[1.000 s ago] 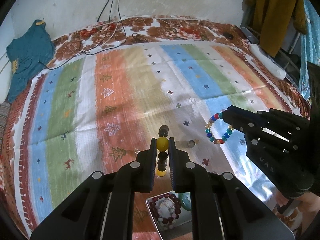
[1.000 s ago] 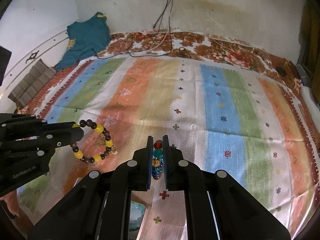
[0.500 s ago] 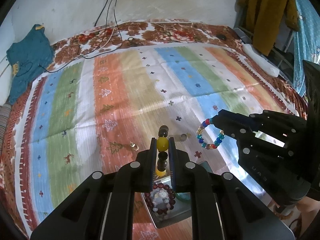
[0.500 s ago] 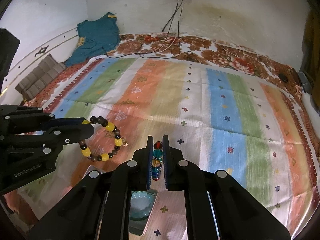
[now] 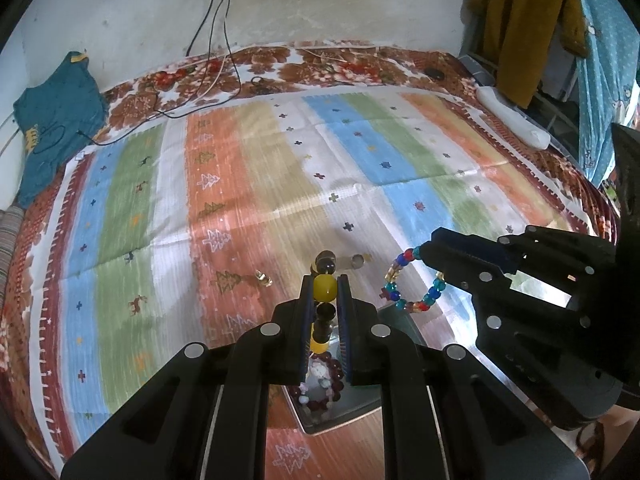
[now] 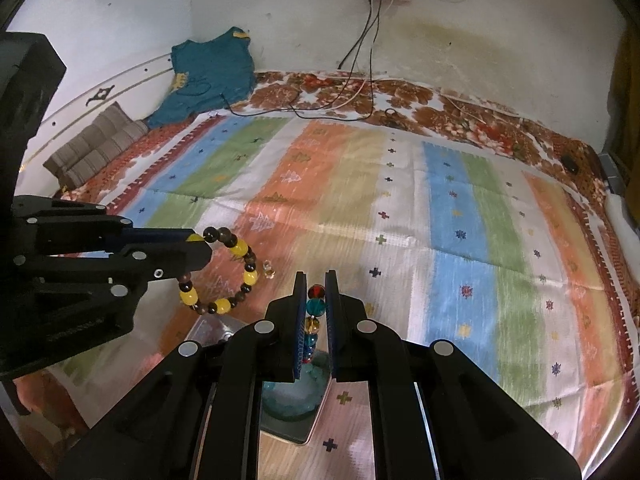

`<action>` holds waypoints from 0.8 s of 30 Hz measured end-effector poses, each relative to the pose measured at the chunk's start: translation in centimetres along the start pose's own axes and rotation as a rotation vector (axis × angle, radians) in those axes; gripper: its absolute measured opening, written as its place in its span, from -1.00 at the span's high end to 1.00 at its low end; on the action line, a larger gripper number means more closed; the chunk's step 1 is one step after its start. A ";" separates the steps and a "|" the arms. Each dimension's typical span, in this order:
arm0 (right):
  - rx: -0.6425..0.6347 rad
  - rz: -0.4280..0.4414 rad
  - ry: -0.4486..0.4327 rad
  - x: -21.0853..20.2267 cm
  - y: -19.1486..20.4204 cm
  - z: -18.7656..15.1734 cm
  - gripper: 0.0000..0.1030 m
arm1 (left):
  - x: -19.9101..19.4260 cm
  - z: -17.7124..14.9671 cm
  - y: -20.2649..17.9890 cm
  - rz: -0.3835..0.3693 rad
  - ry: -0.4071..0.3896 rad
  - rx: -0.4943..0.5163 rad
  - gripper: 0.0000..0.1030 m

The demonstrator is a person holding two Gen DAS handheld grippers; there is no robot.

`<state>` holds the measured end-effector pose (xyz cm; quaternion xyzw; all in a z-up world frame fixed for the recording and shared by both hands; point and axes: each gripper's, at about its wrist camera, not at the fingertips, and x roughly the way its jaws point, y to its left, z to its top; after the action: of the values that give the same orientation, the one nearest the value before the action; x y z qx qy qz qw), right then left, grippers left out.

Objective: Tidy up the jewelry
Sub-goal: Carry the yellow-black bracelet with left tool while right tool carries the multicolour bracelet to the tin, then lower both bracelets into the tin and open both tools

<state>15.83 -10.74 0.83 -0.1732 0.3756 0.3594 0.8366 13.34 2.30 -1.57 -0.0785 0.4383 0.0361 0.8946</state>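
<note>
My left gripper [image 5: 325, 280] is shut on a yellow-and-brown bead bracelet [image 5: 325, 289], which hangs as a loop [image 6: 224, 272] in the right wrist view. My right gripper [image 6: 316, 280] is shut on a multicoloured glass bead bracelet [image 6: 315, 307]; its loop [image 5: 412, 284] dangles beside the left gripper. Both hang above a metal tray [image 5: 340, 412] on the striped blanket [image 5: 280, 184]. In the tray lie a dark red bead bracelet [image 5: 320, 380] and a pale turquoise bracelet [image 6: 294, 392]. A small gold earring [image 5: 264, 278] and a small silver piece [image 5: 357, 260] rest on the blanket beyond the tray.
A teal shirt [image 5: 52, 120] lies at the far left. Charger cables [image 5: 216, 76] trail from a wall socket across the floral sheet. A white power strip [image 5: 512, 120] sits at the right edge, with clothes [image 5: 520, 20] hanging behind it. Folded cushions [image 6: 92, 144] lie by the wall.
Both grippers have drawn back toward the near edge with their bracelets; the tray under them has come further into view and the blanket has slid away upward.
</note>
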 end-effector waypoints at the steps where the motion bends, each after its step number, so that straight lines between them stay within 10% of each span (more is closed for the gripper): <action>1: 0.000 0.001 0.000 -0.1 0.0 -0.1 0.80 | -0.1 -0.2 0.0 -0.001 -0.001 0.001 0.79; 20: 0.002 0.005 0.045 -0.8 0.7 -2.4 0.80 | -1.6 -2.9 -0.4 -0.018 0.012 -0.007 0.76; 24: 0.045 -0.023 0.079 -0.5 -0.4 -2.6 0.29 | -1.4 -3.3 0.2 0.006 0.032 -0.017 0.59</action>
<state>14.55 -12.72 -0.50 -0.1725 0.4142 0.3340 0.8289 9.86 1.95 -2.49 -0.0856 0.4524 0.0414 0.8867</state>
